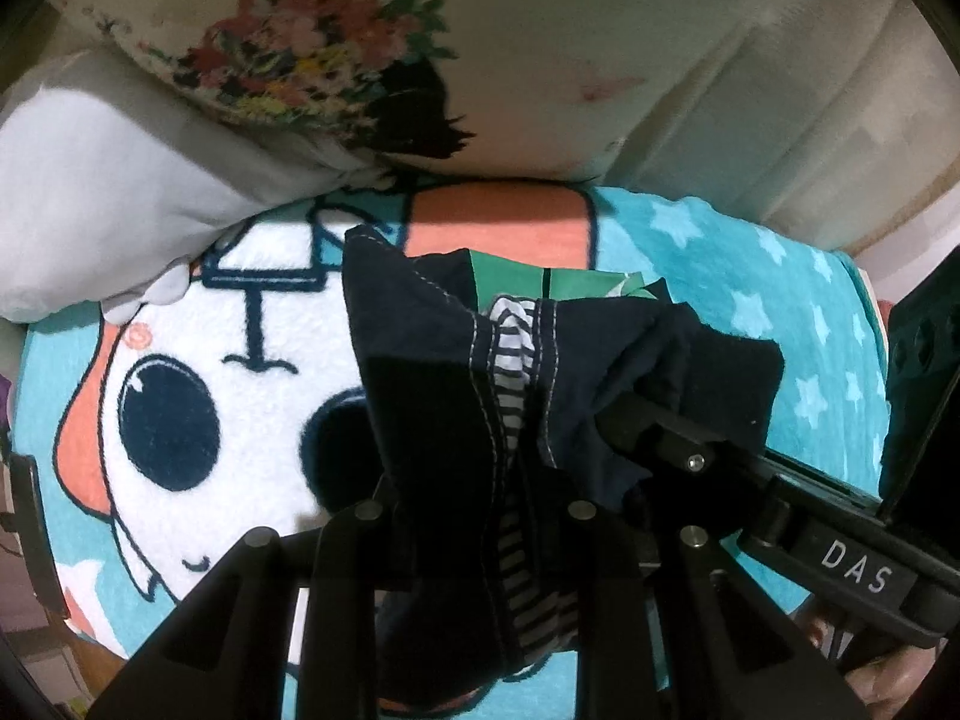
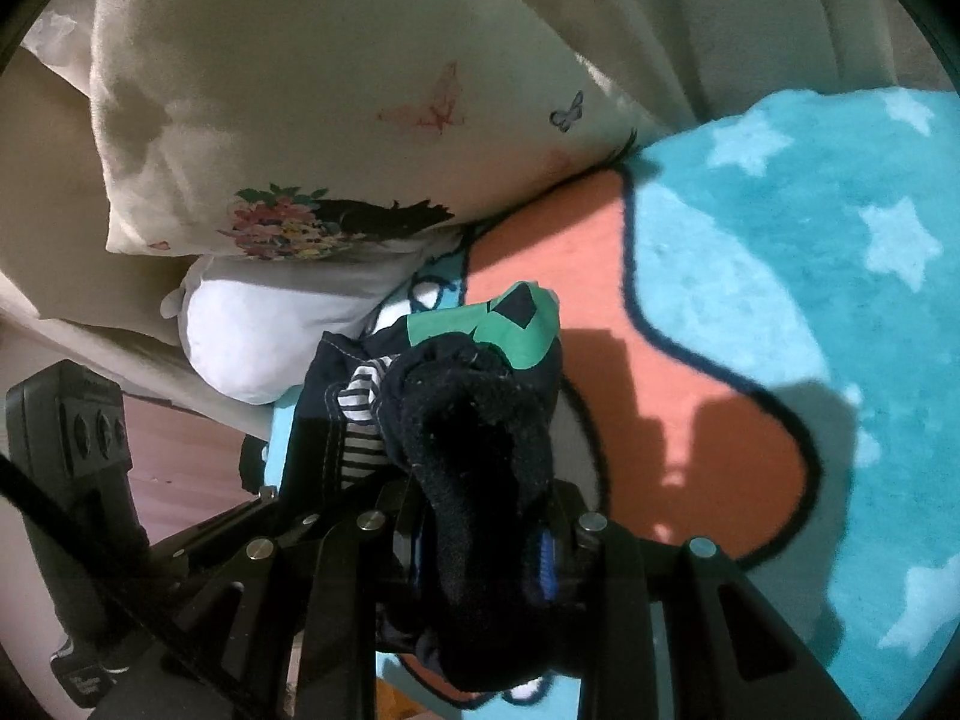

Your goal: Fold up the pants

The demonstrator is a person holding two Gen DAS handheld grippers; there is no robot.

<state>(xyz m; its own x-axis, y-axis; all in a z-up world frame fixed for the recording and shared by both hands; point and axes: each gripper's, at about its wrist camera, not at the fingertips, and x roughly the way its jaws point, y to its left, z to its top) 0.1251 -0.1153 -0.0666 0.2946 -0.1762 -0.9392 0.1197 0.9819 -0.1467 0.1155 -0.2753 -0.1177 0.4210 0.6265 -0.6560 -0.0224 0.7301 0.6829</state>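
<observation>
The pants (image 1: 456, 396) are small, dark navy with white stitching, a striped lining and a green patch. They hang bunched above a cartoon blanket. My left gripper (image 1: 474, 516) is shut on the pants; the fabric drapes over its fingers. My right gripper (image 2: 480, 516) is shut on the pants (image 2: 474, 420) too, its fingertips buried in dark fabric. In the left wrist view the right gripper (image 1: 636, 420) comes in from the right and pinches the cloth just beside mine.
A teal blanket (image 1: 750, 300) with stars and a big-eyed cartoon face covers the bed. A floral cream pillow (image 1: 360, 60) and a white pillow (image 1: 90, 180) lie at the far edge. A curtain (image 1: 780, 108) hangs behind.
</observation>
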